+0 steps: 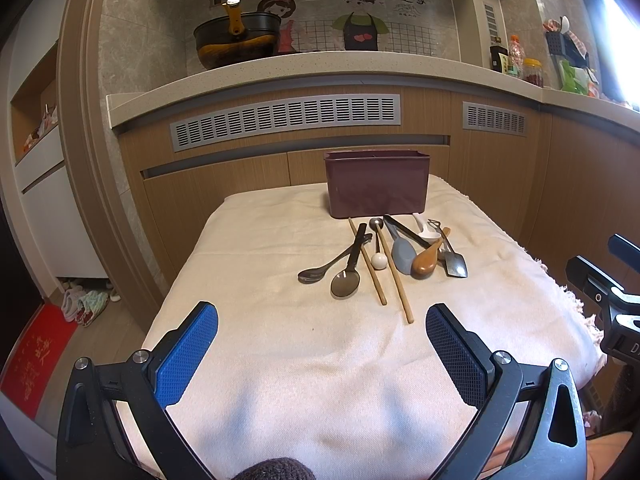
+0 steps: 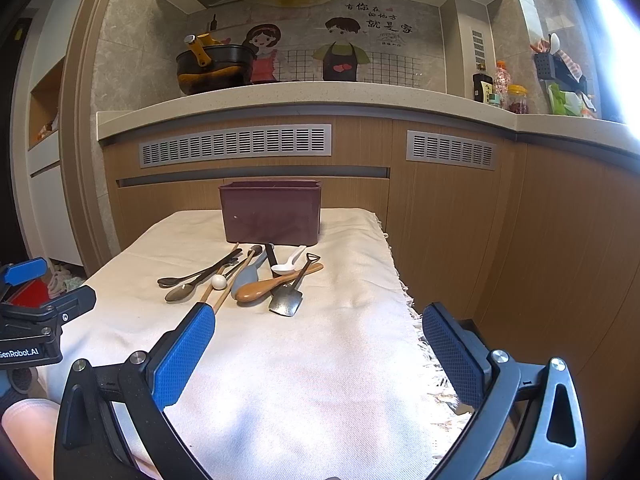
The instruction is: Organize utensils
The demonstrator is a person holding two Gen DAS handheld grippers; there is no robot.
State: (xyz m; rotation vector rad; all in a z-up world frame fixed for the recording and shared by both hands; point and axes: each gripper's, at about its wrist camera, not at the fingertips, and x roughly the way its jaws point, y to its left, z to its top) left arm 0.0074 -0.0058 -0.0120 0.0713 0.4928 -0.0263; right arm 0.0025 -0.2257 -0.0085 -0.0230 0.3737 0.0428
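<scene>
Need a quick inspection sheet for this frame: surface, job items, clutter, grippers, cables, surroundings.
Surface: cream cloth covers the table, fringe along its right edge, a few wrinkles.
Job's things: maroon bin upright at the far end. Before it a loose pile: two dark metal spoons, chopsticks, white-ball stick, grey spatula, wooden spoon, white spoon, small metal shovel. Several overlap.
Clutter: nothing seen on the cloth.
Grippers: left gripper open, empty, short of the pile; right gripper open, empty.
Cables: nothing seen.
Surroundings: counter behind, with a black pot and jars; slippers on the floor, left.
</scene>
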